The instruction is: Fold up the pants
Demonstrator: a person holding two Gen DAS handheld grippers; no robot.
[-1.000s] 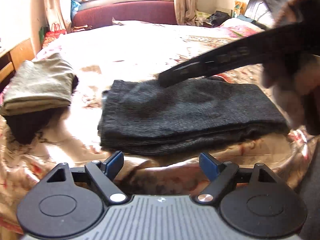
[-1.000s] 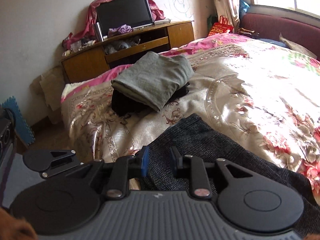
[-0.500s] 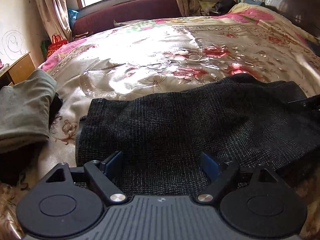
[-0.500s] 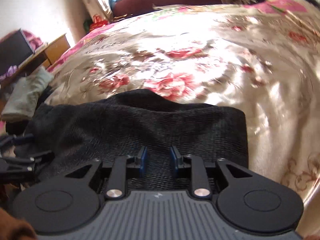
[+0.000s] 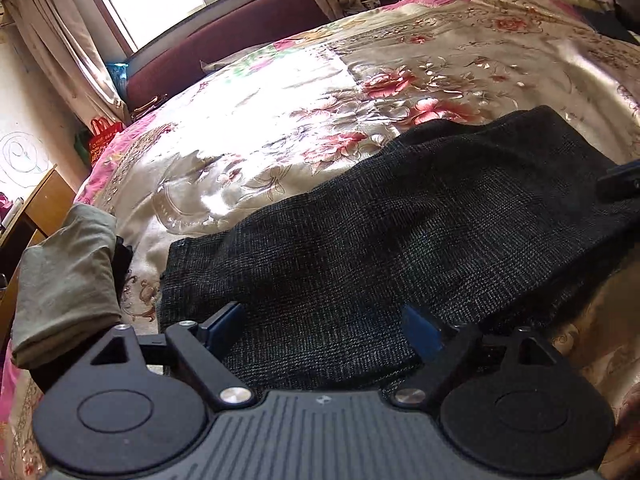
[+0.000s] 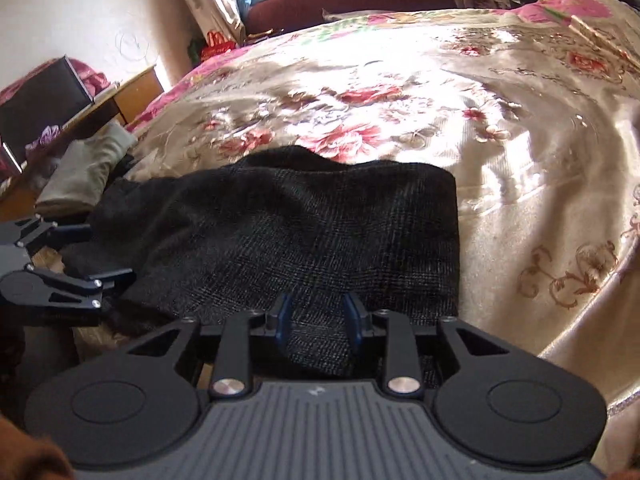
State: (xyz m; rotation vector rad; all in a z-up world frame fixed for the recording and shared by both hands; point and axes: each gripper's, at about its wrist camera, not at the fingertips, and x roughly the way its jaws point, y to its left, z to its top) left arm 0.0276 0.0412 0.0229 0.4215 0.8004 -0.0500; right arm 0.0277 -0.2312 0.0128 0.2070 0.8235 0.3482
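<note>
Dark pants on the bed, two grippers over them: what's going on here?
A person is folding dark grey pants on a floral bedspread. The left hand-held gripper is wide open over the near edge at one end. The right hand-held gripper is at the other end with cloth between its fingers; its jaws have just been opening, so the grip looks released. The pants already lie in a folded band. Folded olive clothing sits beside them.
</note>
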